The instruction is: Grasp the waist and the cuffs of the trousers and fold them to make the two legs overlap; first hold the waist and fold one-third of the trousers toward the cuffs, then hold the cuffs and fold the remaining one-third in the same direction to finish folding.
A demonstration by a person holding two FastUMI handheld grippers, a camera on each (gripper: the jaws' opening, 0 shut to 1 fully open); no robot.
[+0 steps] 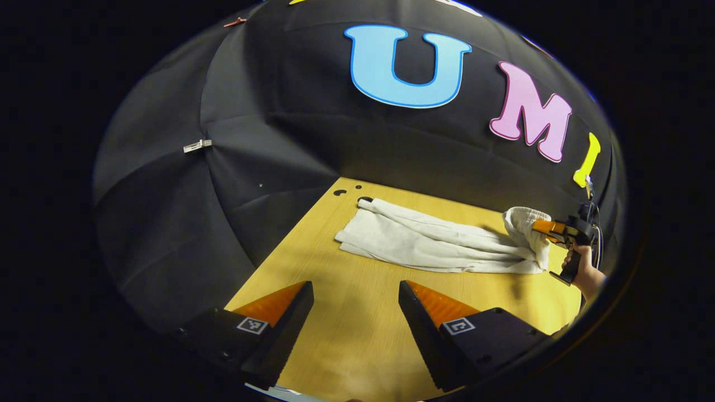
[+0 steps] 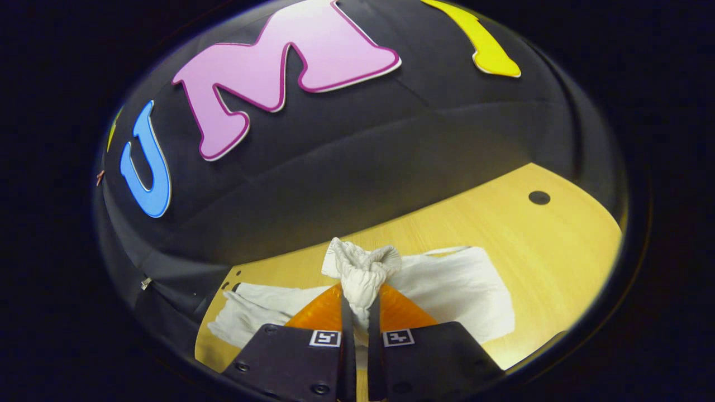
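White trousers (image 1: 435, 243) lie stretched across the wooden table (image 1: 346, 329), cuffs at the far left end near the wall. In the left gripper view my left gripper (image 1: 354, 310) stands open over bare table, well short of the trousers, nothing between its fingers. Far right, my right gripper (image 1: 544, 229), held by a hand (image 1: 586, 271), pinches the bunched waist (image 1: 525, 220) and lifts it. In the right gripper view my right gripper (image 2: 360, 312) is shut on the gathered waist (image 2: 363, 271), with the trousers (image 2: 458, 290) spreading below and the legs (image 2: 251, 312) running left.
The booth's black cloth wall (image 1: 223, 167) closes in behind and left of the table. Small dark holes (image 1: 341, 192) mark the tabletop near the cuffs, and another hole (image 2: 539, 197) lies to the right. Bare wood spreads right of the trousers in the right gripper view.
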